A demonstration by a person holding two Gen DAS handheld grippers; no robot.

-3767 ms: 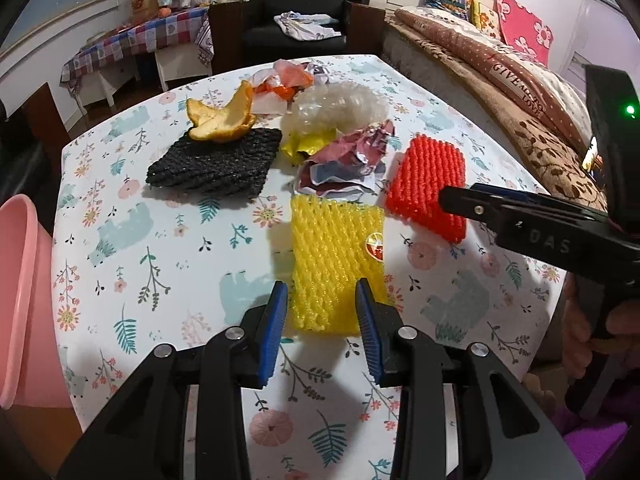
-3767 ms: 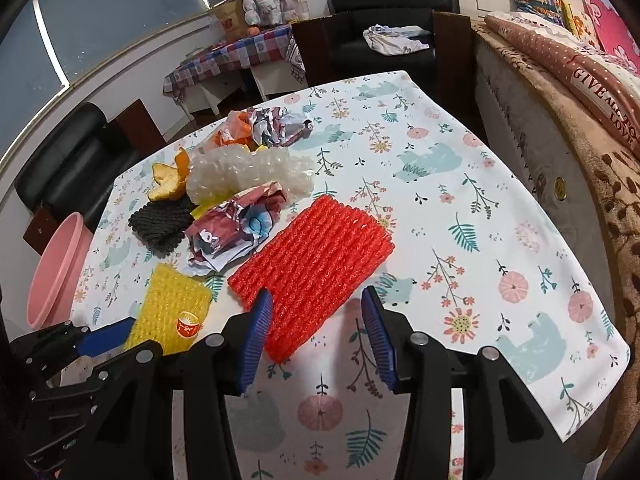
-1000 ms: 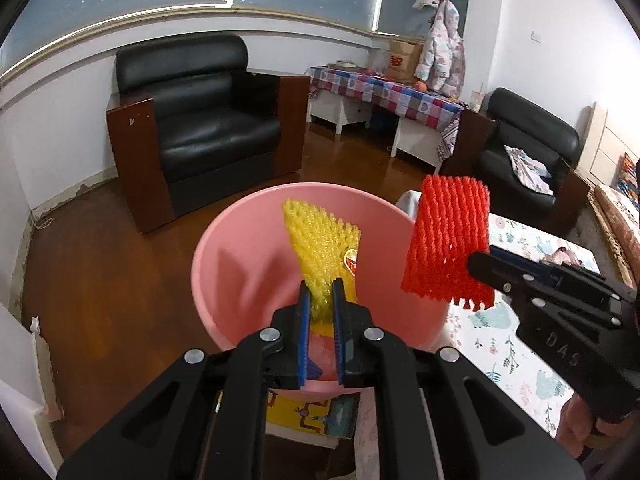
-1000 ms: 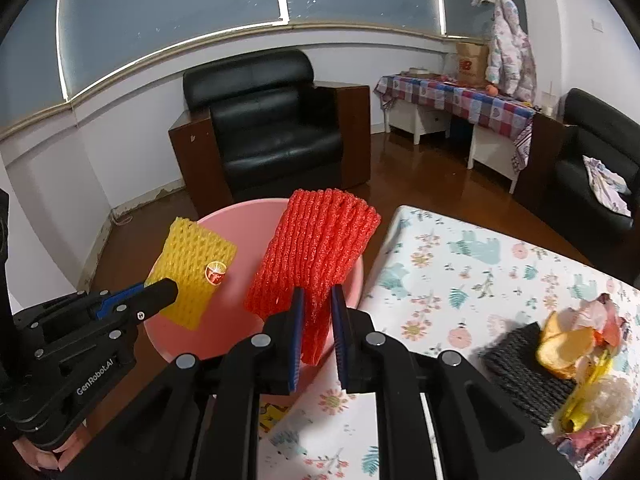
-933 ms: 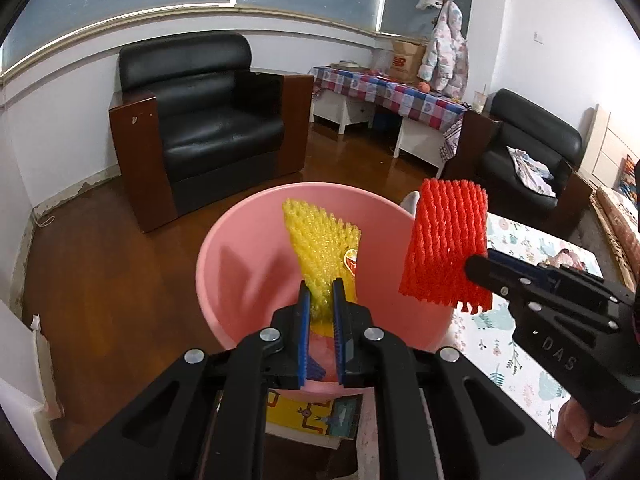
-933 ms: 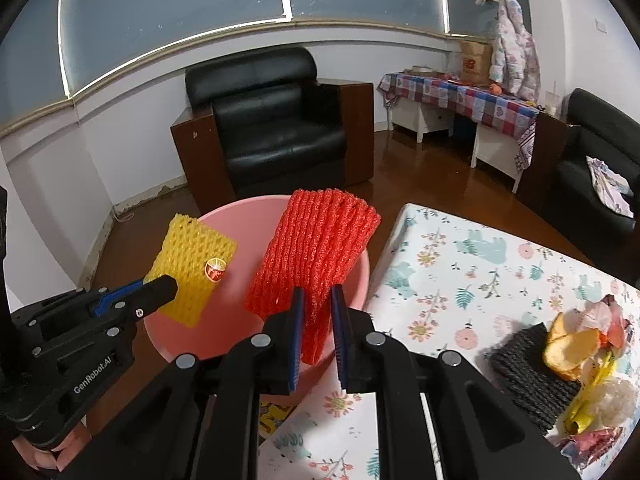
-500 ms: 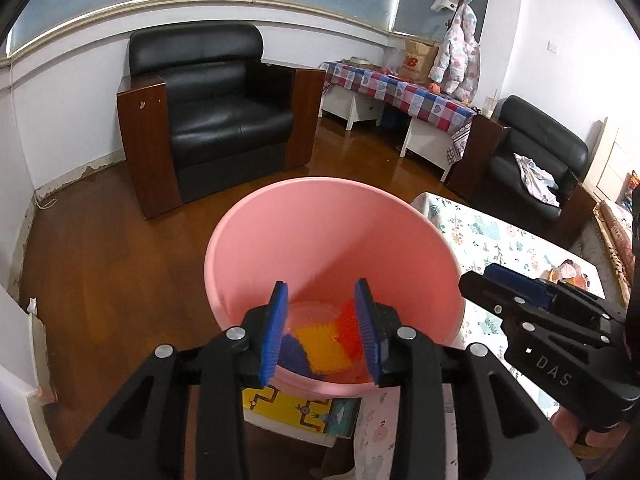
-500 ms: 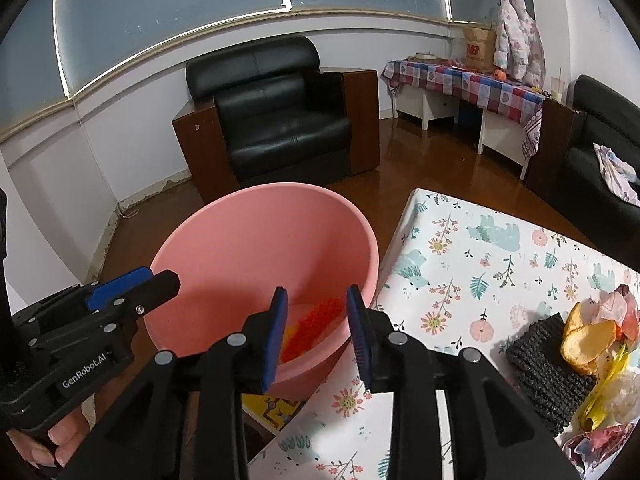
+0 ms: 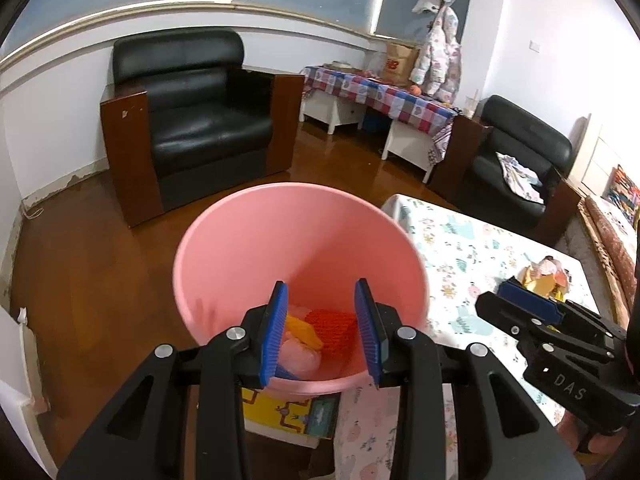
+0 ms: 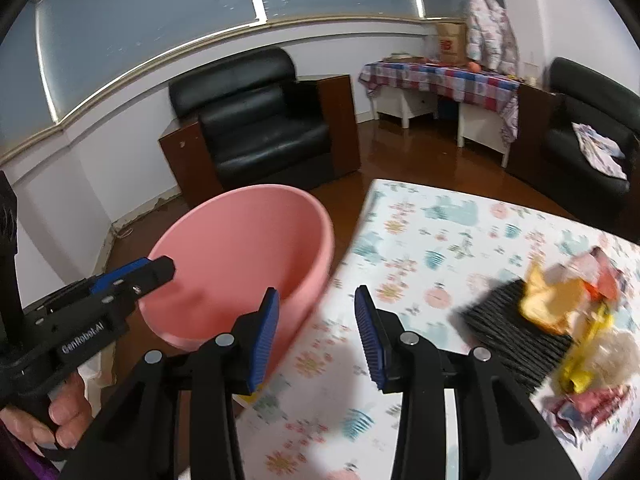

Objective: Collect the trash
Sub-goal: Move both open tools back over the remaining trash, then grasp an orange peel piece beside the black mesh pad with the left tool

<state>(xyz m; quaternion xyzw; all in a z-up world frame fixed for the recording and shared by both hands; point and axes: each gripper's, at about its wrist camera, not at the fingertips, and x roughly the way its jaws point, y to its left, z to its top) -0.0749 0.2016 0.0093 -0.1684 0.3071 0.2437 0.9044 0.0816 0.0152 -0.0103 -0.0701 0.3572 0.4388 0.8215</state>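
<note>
— Two foam nets lie at the bottom of the pink bin (image 9: 248, 240), low in the middle of the left wrist view: the yellow net (image 9: 302, 330) on the left, the red net (image 9: 334, 330) touching it on the right.

— And the left hand-held gripper (image 9: 322, 330)?

— Above the bin mouth, blue pads apart, nothing between them.

— The right hand-held gripper (image 10: 316, 332)?

— Lower centre of its own view, jaws opening and bare, over the bin's rim and the edge of the flowered bench (image 10: 440, 232).

— What waits on the bench?

— At the right edge: a black net (image 10: 516, 332), orange peel (image 10: 552, 300) resting on it, crumpled wrappers (image 10: 580, 404) blurred beside them.
</note>
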